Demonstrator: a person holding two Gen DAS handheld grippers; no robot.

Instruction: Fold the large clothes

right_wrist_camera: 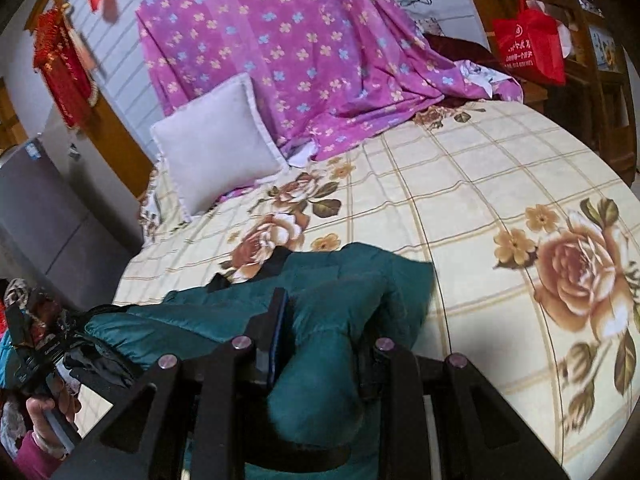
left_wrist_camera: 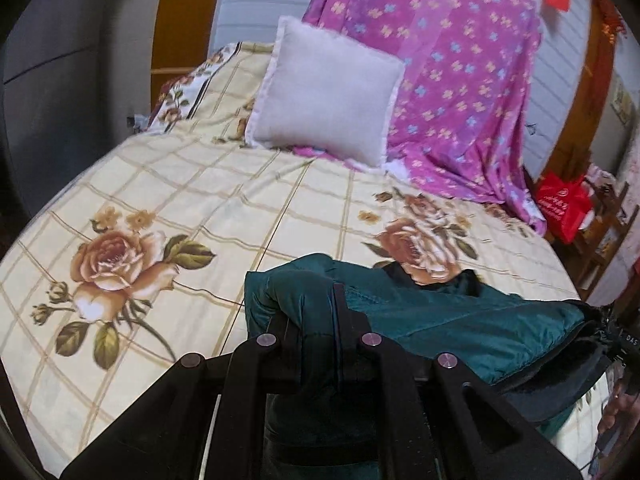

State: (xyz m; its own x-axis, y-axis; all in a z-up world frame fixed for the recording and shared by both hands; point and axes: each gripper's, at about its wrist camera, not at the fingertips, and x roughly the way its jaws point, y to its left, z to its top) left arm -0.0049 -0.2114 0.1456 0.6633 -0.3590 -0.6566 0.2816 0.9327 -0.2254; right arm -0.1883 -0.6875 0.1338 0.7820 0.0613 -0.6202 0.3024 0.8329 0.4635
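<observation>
I have the teal padded jacket (left_wrist_camera: 440, 320) bunched on the near part of the bed (left_wrist_camera: 160, 208), well short of the white pillow (left_wrist_camera: 328, 88), with my left tongs (left_wrist_camera: 316, 320) and right tongs (right_wrist_camera: 320, 328) each clamped on a puffy fold. It looks soft, light and slick, so I judge seams or hem edges the surest hold.

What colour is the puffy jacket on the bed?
The jacket is dark teal green with a black lining, clearest in the right wrist view.
</observation>
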